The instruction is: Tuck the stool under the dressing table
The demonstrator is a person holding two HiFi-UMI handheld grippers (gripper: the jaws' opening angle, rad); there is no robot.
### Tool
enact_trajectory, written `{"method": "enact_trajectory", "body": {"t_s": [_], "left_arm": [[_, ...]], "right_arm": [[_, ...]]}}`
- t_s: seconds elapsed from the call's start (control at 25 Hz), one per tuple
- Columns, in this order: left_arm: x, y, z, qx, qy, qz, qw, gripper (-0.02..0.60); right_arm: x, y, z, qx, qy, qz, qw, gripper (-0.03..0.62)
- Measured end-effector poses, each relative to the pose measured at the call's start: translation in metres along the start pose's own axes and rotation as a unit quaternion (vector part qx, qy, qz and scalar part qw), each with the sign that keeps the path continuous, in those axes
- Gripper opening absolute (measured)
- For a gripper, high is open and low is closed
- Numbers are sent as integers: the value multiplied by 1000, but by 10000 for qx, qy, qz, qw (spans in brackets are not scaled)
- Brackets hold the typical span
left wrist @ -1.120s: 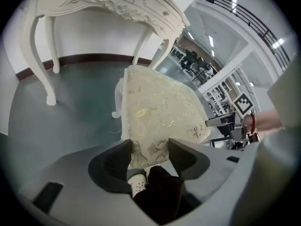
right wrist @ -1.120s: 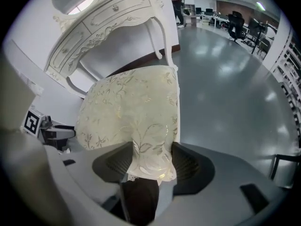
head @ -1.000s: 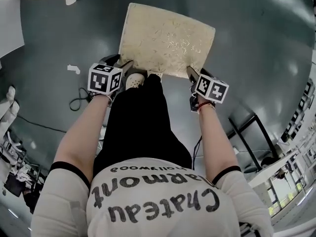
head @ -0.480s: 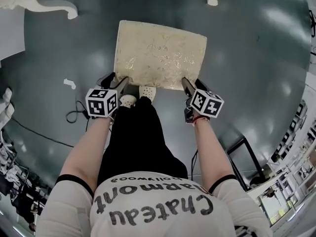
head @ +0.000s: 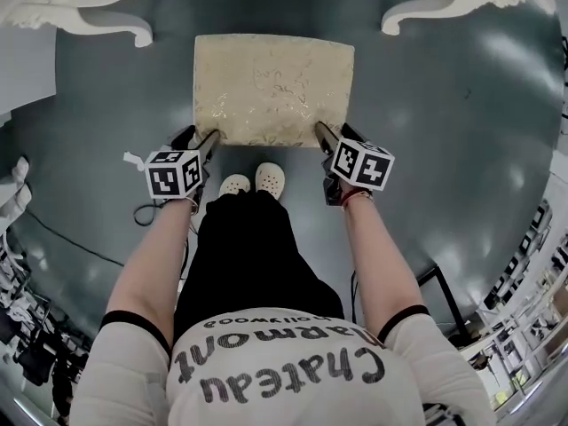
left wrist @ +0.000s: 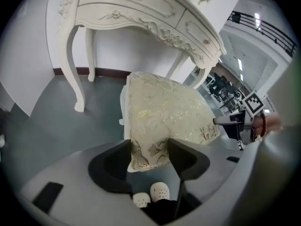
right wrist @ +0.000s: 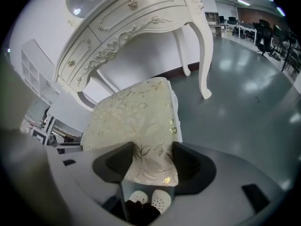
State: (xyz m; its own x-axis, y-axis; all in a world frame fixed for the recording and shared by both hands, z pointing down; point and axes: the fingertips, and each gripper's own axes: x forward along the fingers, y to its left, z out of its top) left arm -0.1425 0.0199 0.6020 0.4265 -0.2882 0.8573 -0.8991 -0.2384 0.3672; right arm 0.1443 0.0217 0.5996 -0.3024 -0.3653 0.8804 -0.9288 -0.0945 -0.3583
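Stool (head: 273,89) in shimmery brocade cloth, dressing table (left wrist: 141,11) glossy carved white, floor (head: 444,131) smooth sheen

The stool (head: 273,89) is cream with a gold leaf pattern, the dressing table (left wrist: 136,11) white, the floor (head: 461,149) grey.

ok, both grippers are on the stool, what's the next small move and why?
Probably push the stool straight forward. The left gripper and right gripper are each shut on a near corner of its cushion, and it sits lined up with the gap between the legs of the dressing table, not yet under it.
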Motion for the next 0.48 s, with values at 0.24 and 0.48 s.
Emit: {"method": "enact_trajectory", "body": {"t_s": [0.24,0.48], "left_arm": [[-1,26,40,299,-211,207,9991,262],[-1,37,67,358,-565,500,9965,250]], "right_arm": [[20,25,39,74,-196,47,9998,276],[26,32,53,384,-299,-183,9986,278]]}}
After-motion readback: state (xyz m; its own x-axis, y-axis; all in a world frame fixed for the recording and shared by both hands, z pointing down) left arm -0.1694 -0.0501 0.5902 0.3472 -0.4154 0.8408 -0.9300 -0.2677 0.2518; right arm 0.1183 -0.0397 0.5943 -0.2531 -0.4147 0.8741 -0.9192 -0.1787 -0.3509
